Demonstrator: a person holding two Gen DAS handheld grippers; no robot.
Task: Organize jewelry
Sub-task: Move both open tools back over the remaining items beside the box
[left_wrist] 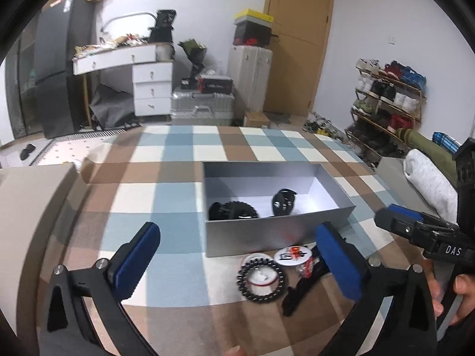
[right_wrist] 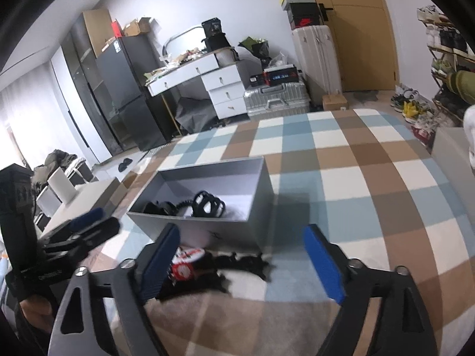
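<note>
Both grippers, left (left_wrist: 237, 262) and right (right_wrist: 242, 259), are held released and empty. The black beaded bracelet (left_wrist: 261, 279) lies at lower centre, before the open grey cardboard box (left_wrist: 258, 233). It should be pinched across one side of its ring, then lifted clear of the box wall.

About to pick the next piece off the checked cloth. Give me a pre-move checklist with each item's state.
1. Left hand-held gripper open, nothing in it: ok.
2. Right hand-held gripper open, nothing in it: ok.
3. Box open, with free room inside: ok.
4. Bead bracelet lies outside the box, uncovered: ok.
5. Black strap separate from the pieces beside it: cannot tell, blurred.
6. Grippers apart from each other: ok.
</note>
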